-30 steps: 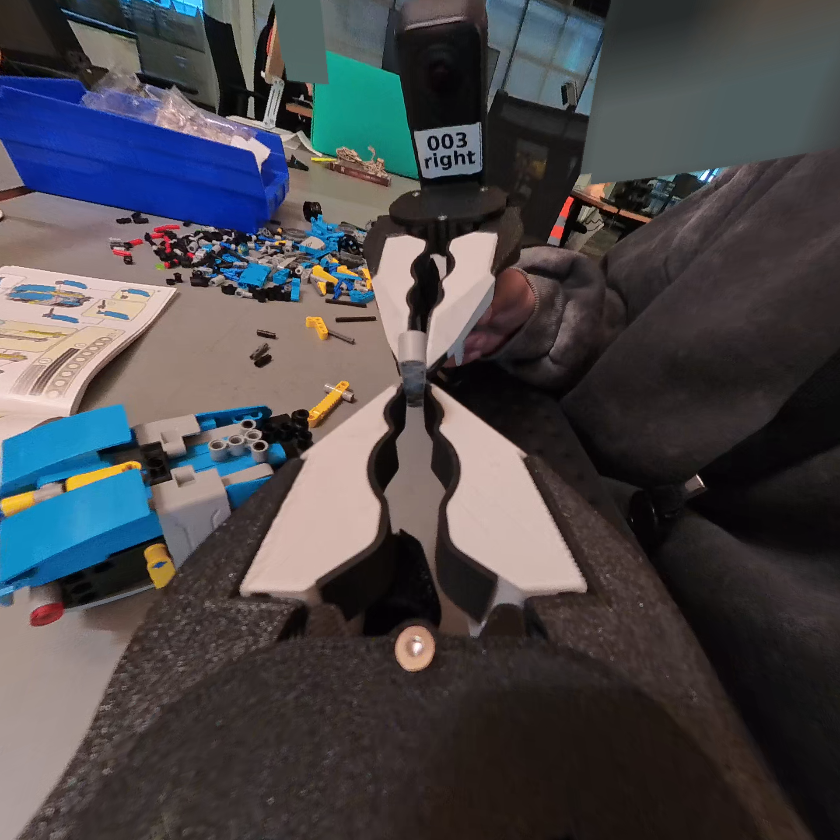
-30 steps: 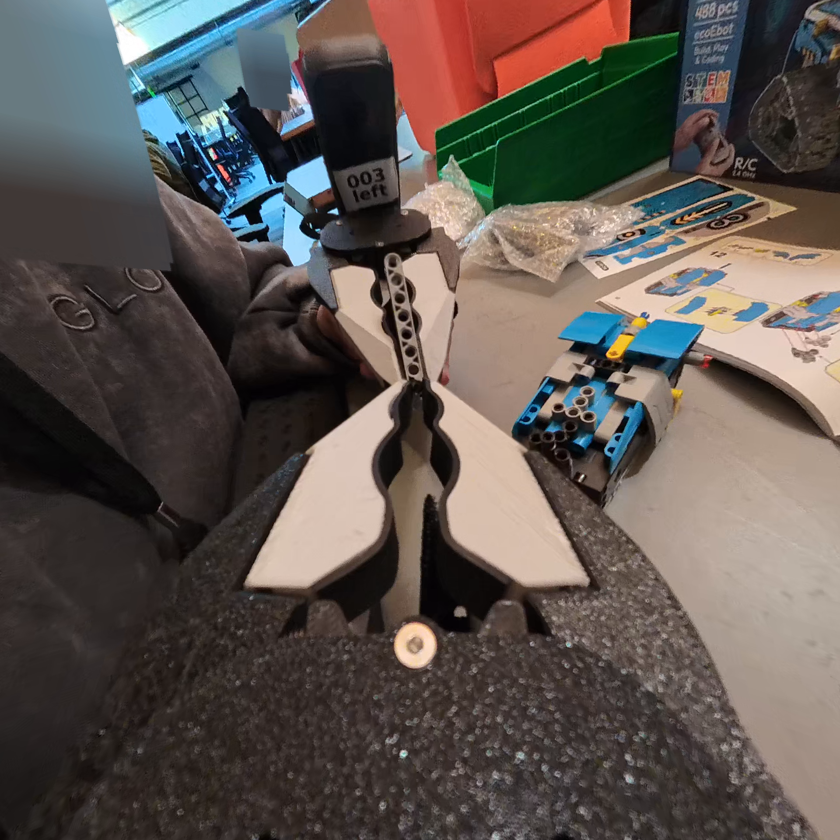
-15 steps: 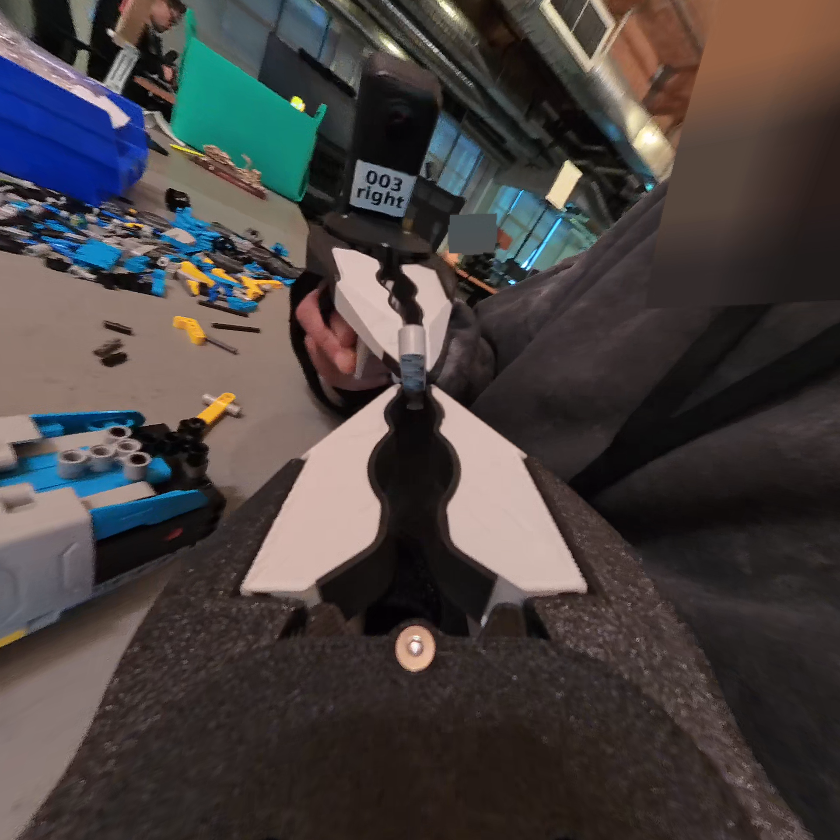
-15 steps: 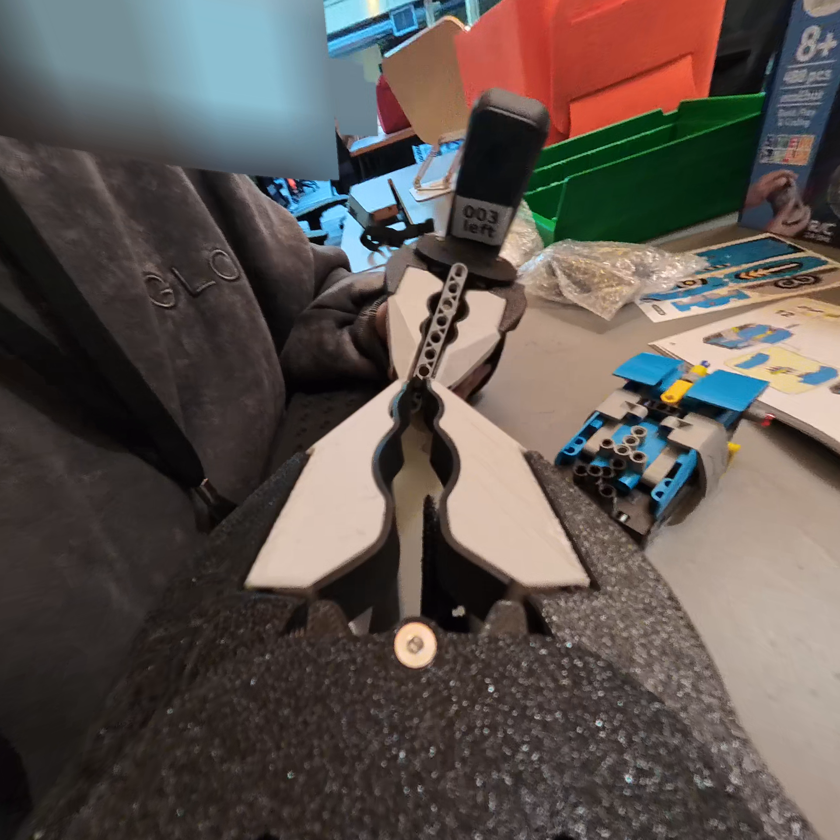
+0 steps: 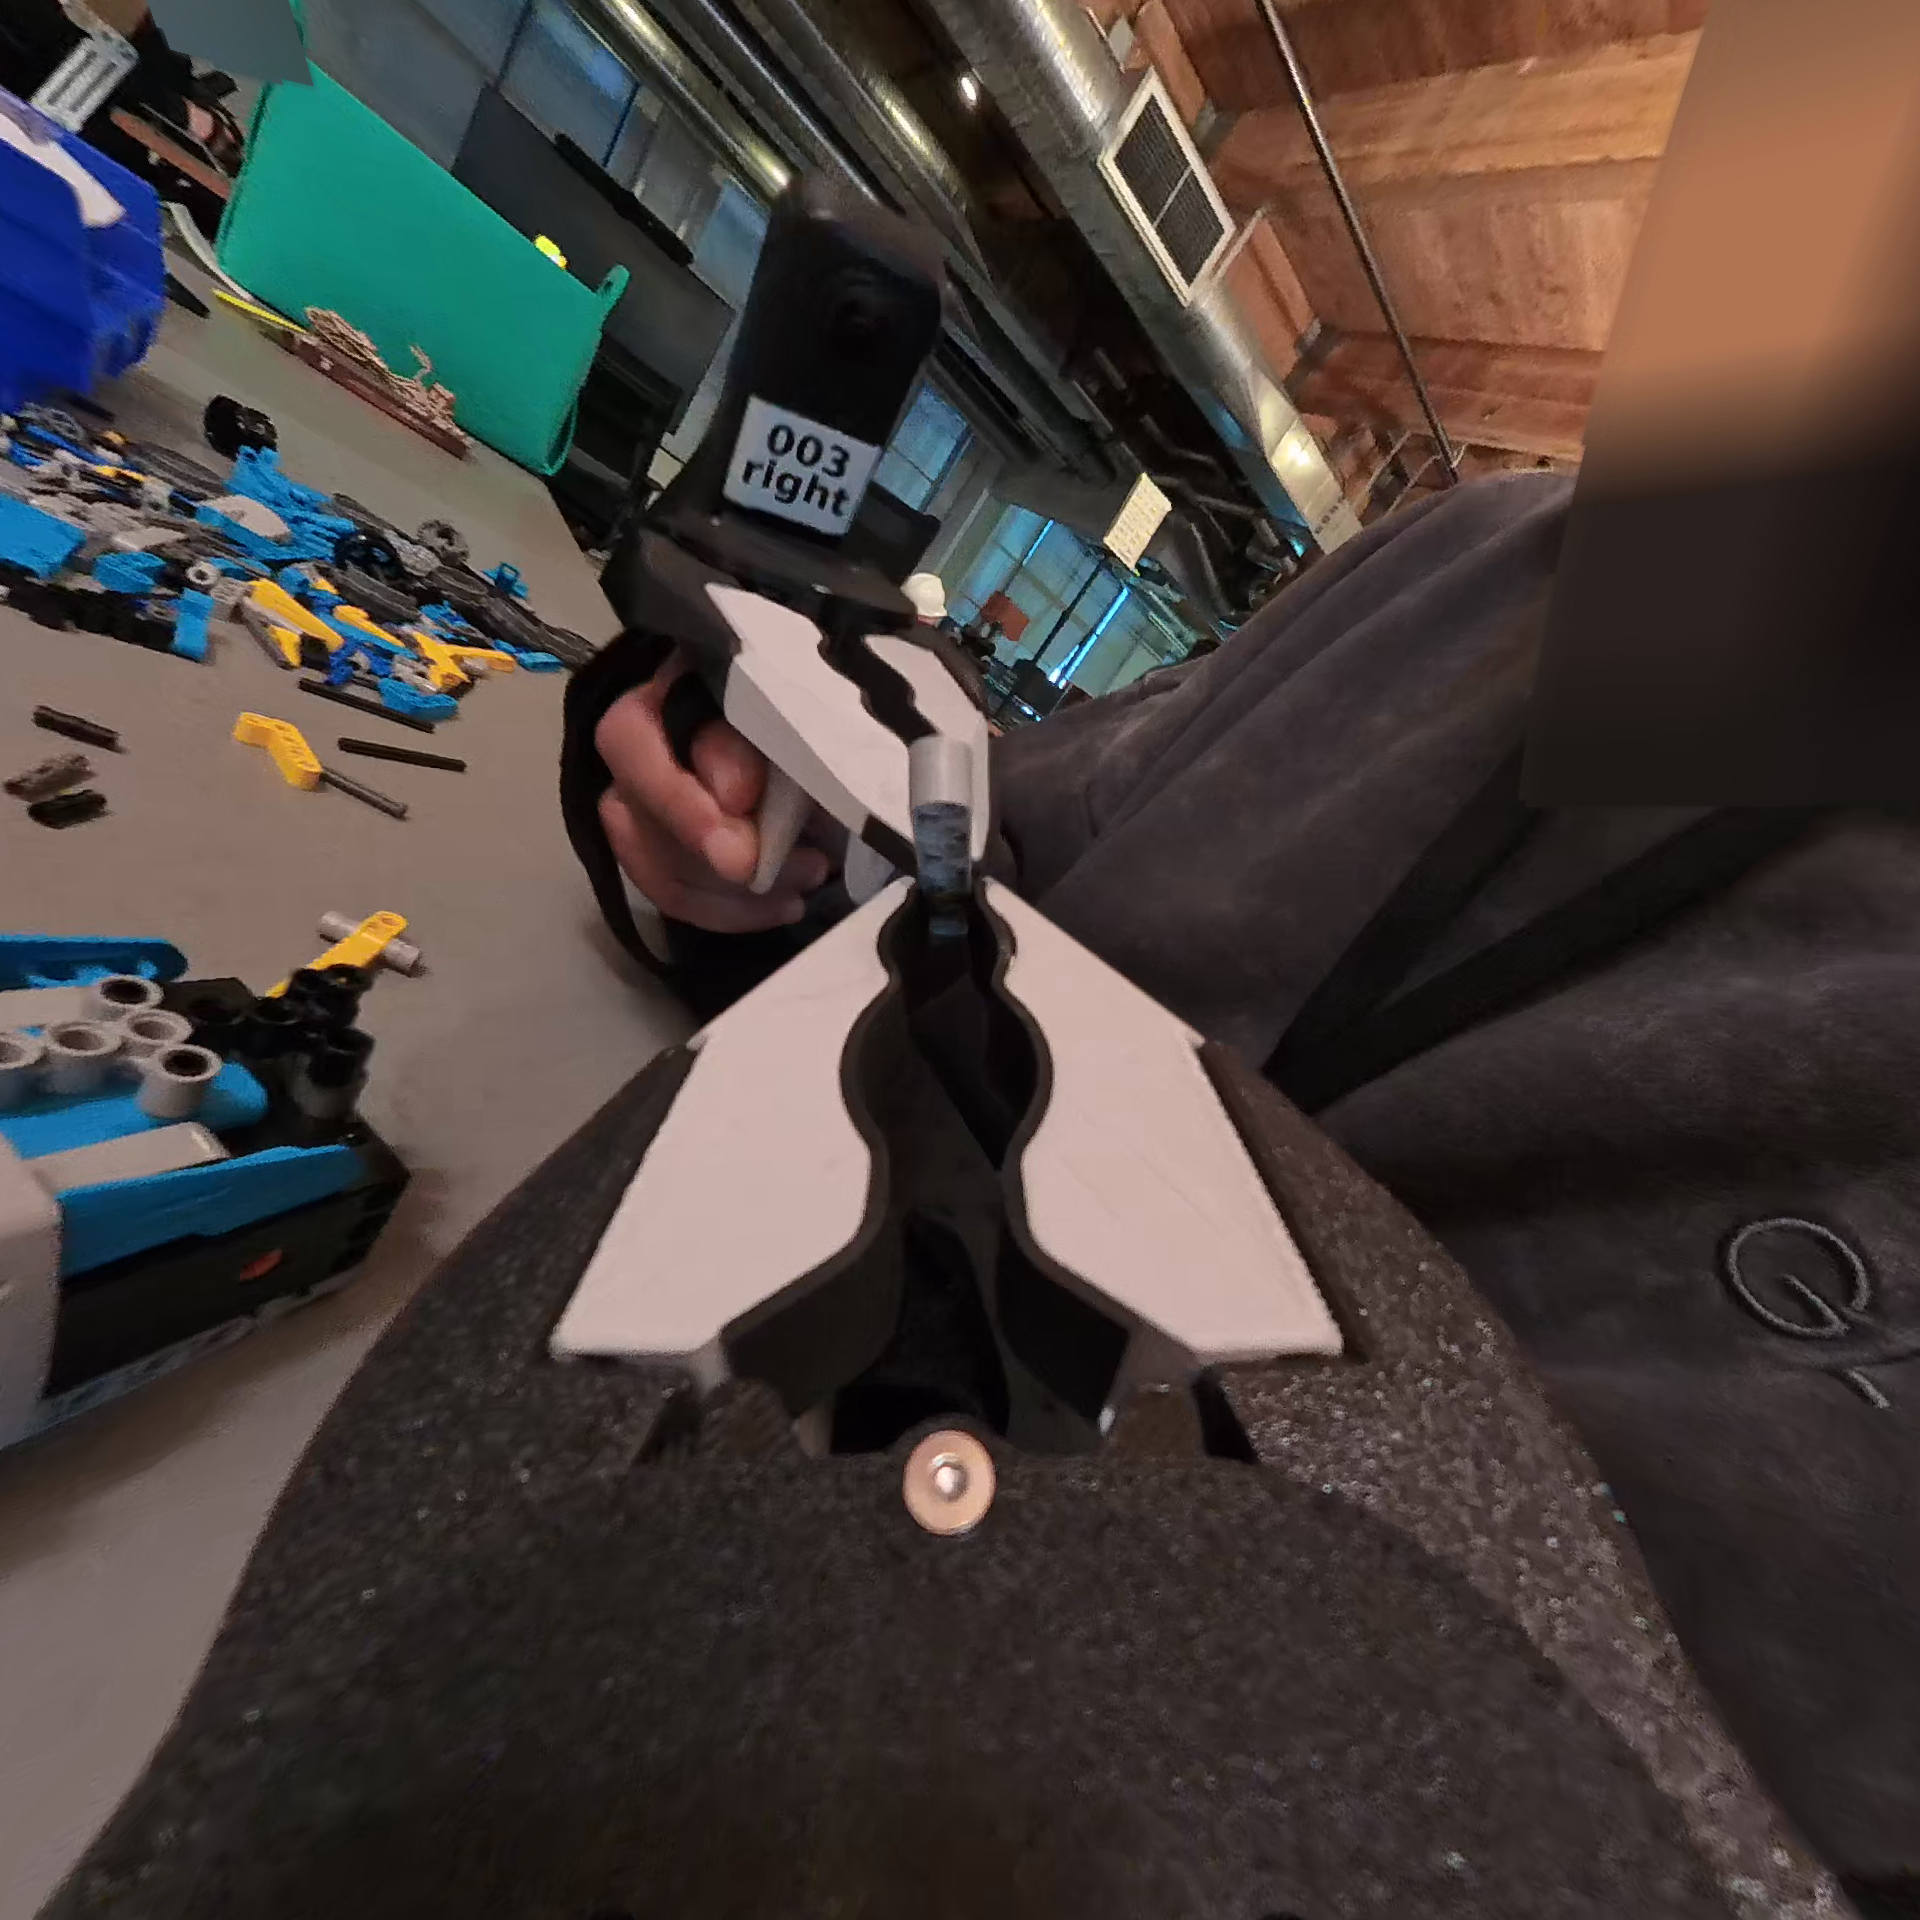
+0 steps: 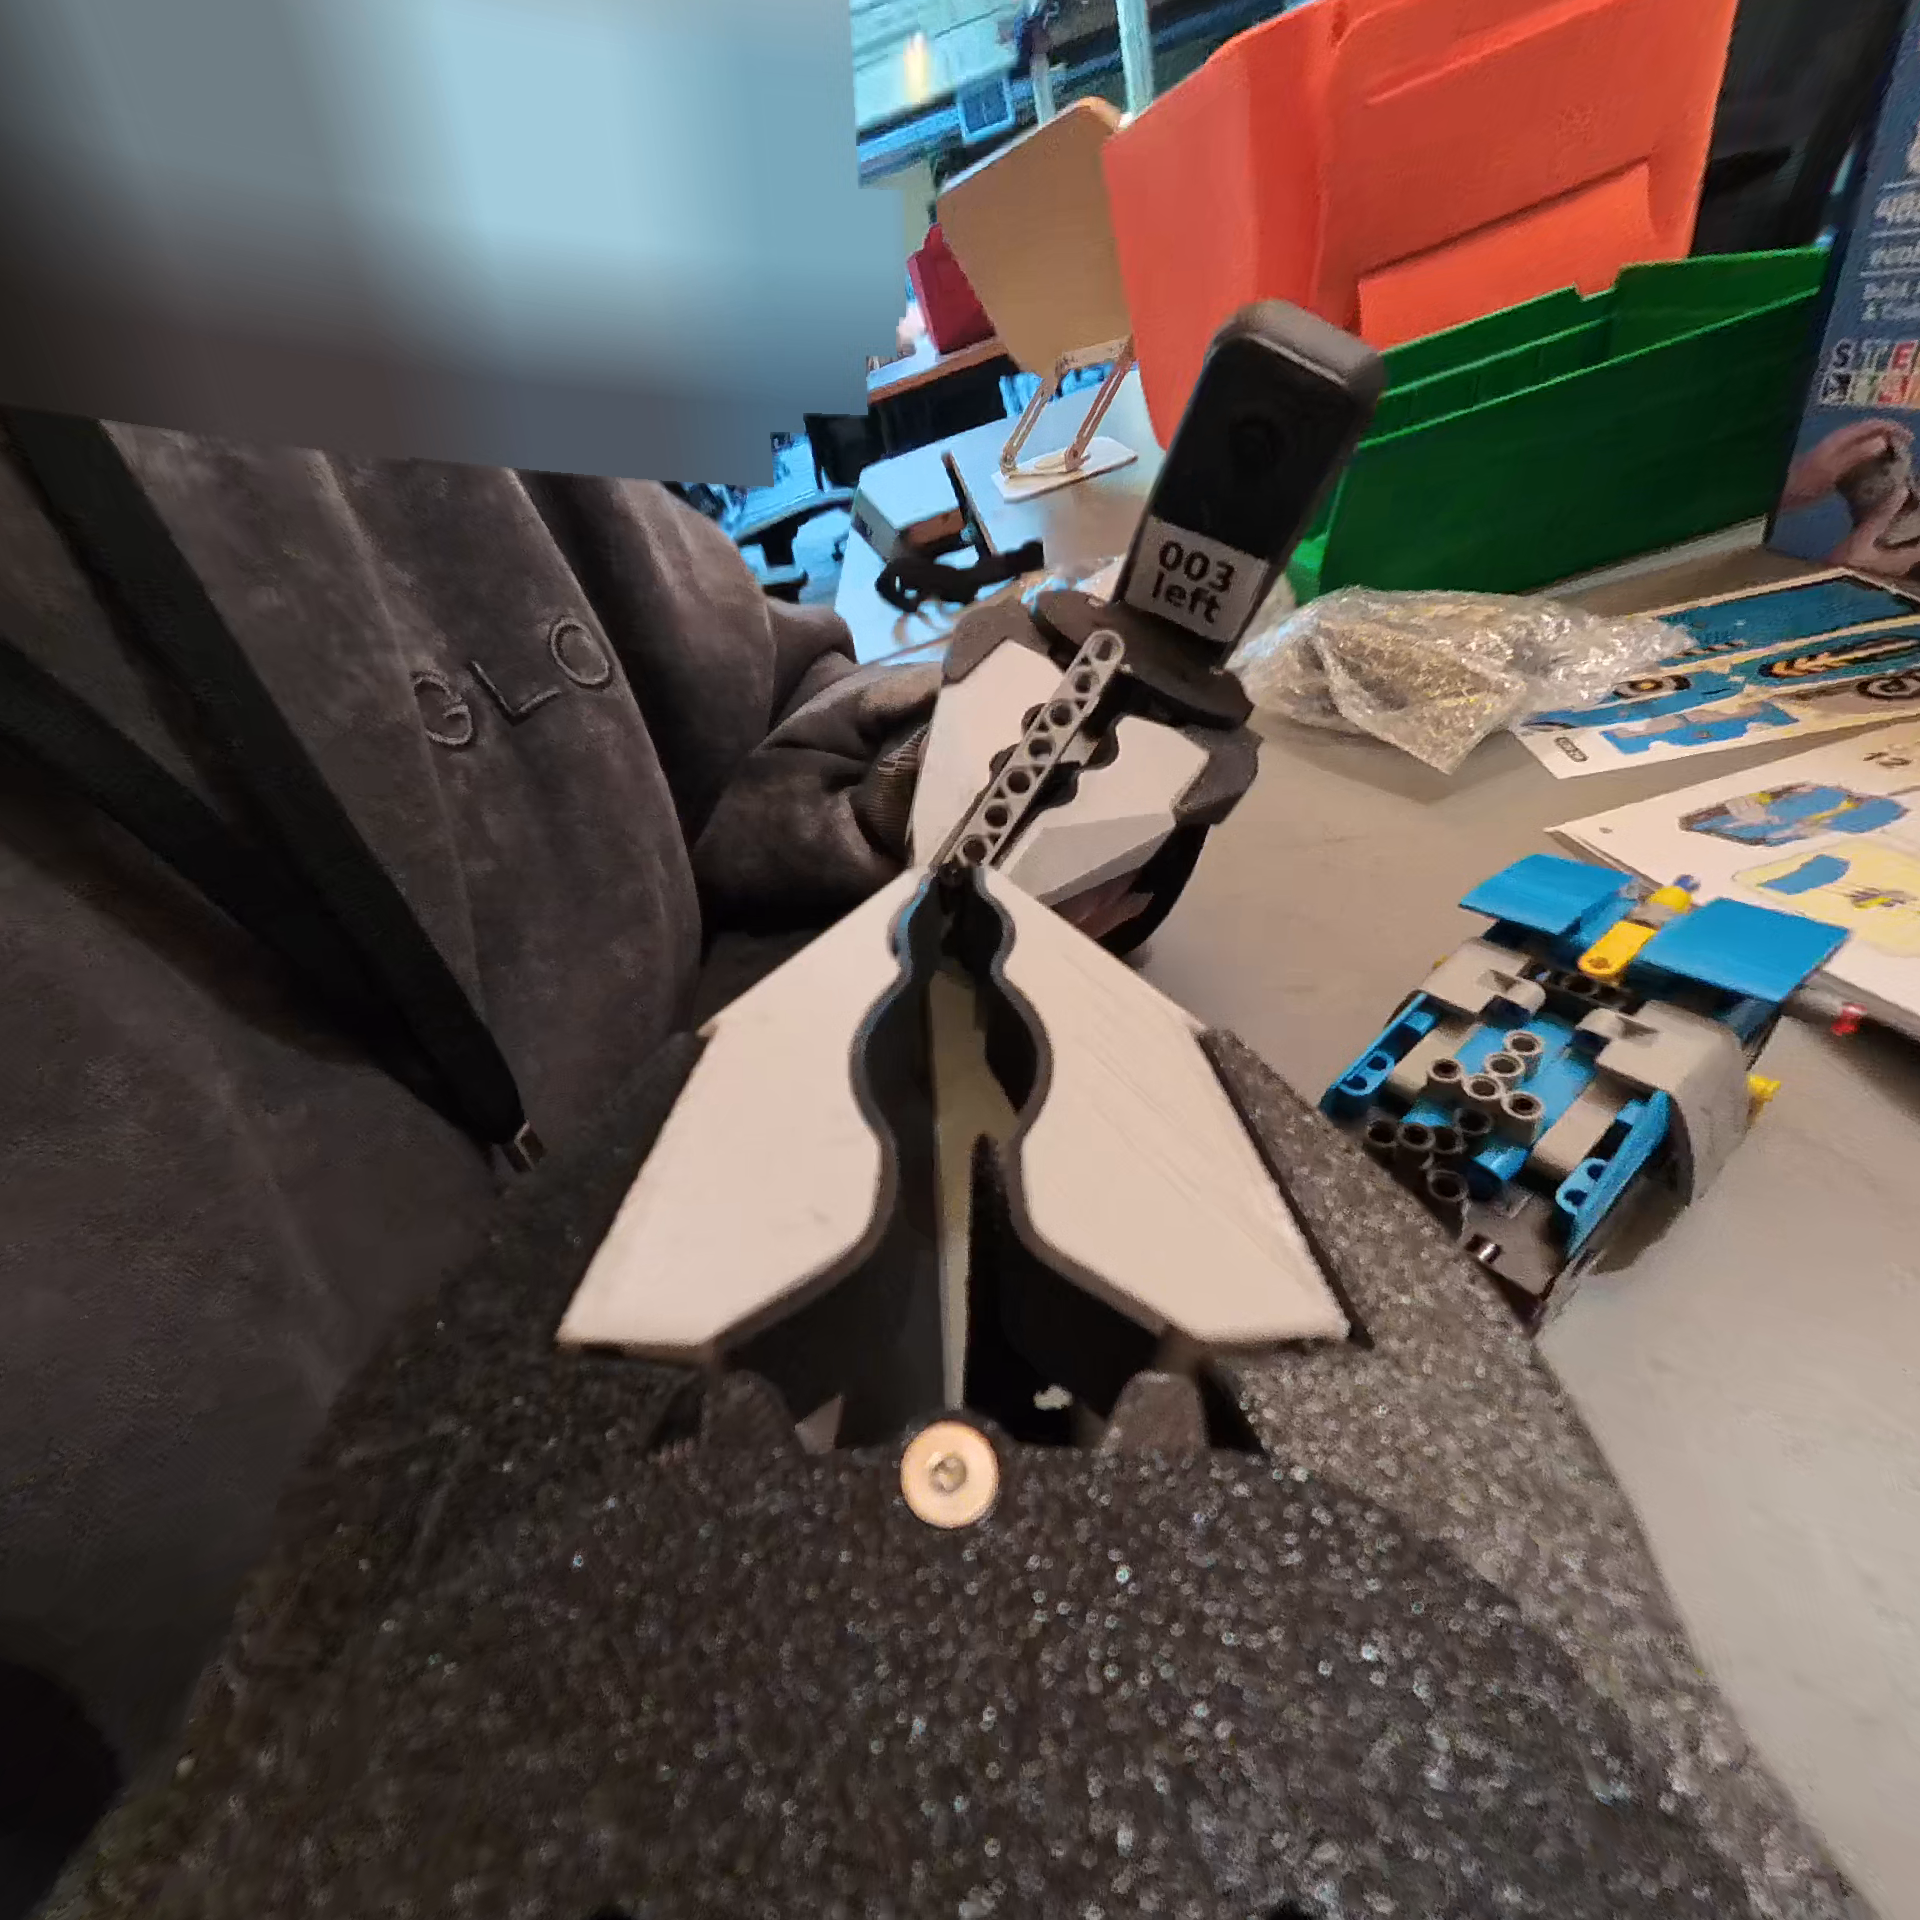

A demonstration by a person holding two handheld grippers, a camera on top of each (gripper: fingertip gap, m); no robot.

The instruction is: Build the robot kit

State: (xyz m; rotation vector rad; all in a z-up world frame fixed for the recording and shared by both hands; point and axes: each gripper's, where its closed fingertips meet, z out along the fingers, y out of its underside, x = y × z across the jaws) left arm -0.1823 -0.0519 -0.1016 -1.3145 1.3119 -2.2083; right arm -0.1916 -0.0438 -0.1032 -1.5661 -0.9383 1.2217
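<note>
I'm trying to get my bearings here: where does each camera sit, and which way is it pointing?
Left wrist view: rides on the left tool, looking forward at the right tool and the hand gripping it; a dark sweatshirt fills the right side.
Right wrist view: rides on the right tool, facing back at the left tool, with a grey beam at their tips.
Shared: both tools tip to tip, the sweatshirt, the blue model car.

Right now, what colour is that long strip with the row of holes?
Grey. The long plastic beam with holes shows best in the right wrist view.
</note>
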